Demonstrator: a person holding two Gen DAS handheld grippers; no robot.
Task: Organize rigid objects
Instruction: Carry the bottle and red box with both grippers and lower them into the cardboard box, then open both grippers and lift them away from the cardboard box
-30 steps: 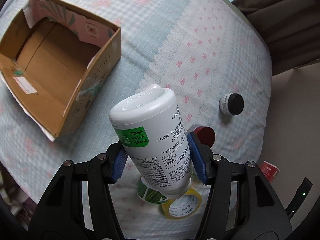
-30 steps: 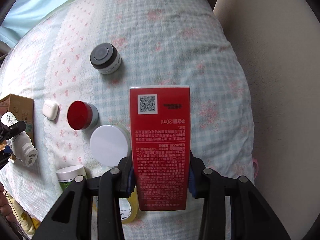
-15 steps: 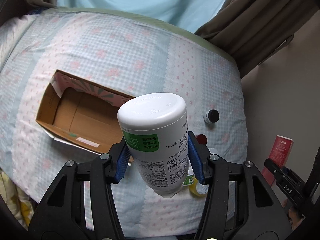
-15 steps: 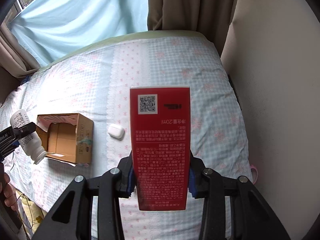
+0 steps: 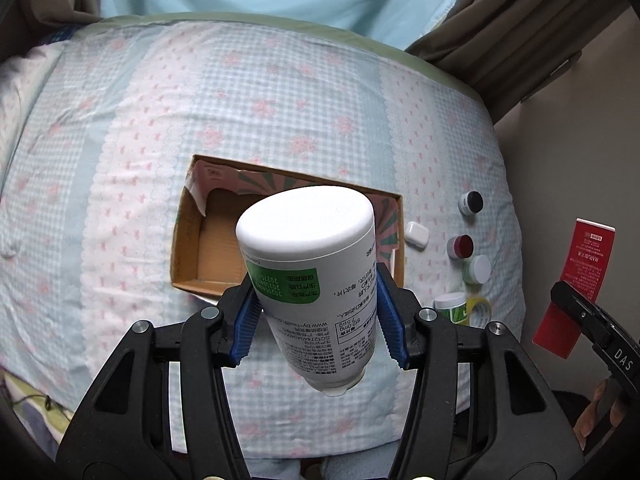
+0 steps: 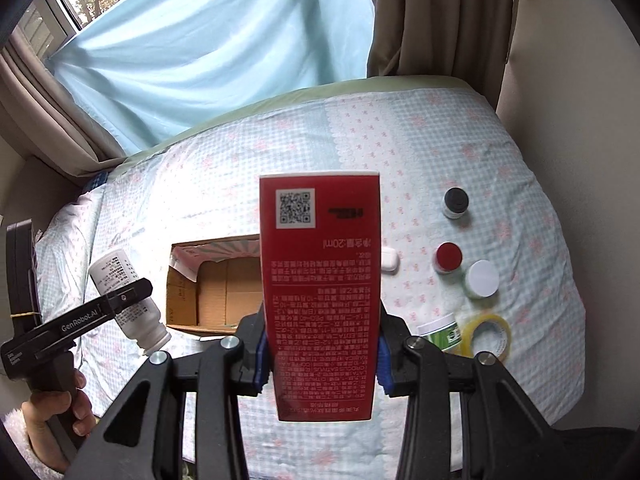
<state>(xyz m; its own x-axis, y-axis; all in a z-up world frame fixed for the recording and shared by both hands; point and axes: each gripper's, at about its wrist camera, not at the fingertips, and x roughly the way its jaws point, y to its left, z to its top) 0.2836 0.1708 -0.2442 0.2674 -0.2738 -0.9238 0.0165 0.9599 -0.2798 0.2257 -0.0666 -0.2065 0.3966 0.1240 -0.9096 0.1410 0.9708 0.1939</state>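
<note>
My left gripper (image 5: 318, 320) is shut on a white bottle (image 5: 316, 276) with a green label, held high above the bed. It also shows in the right wrist view (image 6: 128, 300). My right gripper (image 6: 320, 354) is shut on a red box (image 6: 320, 288), also seen in the left wrist view (image 5: 576, 280). An open cardboard box (image 5: 192, 248) lies on the bed below, partly hidden behind both held items; it also shows in the right wrist view (image 6: 208, 284).
On the bed right of the cardboard box lie a white earbud case (image 5: 416, 234), a black-lidded jar (image 6: 456, 202), a red-lidded jar (image 6: 449, 258), a white-lidded jar (image 6: 482, 279), a green container (image 6: 438, 334) and a tape roll (image 6: 488, 334). Curtains hang behind; a wall stands right.
Both grippers have risen and pulled back from the bed with their items still held. The cardboard box and the small items now look farther away and smaller.
</note>
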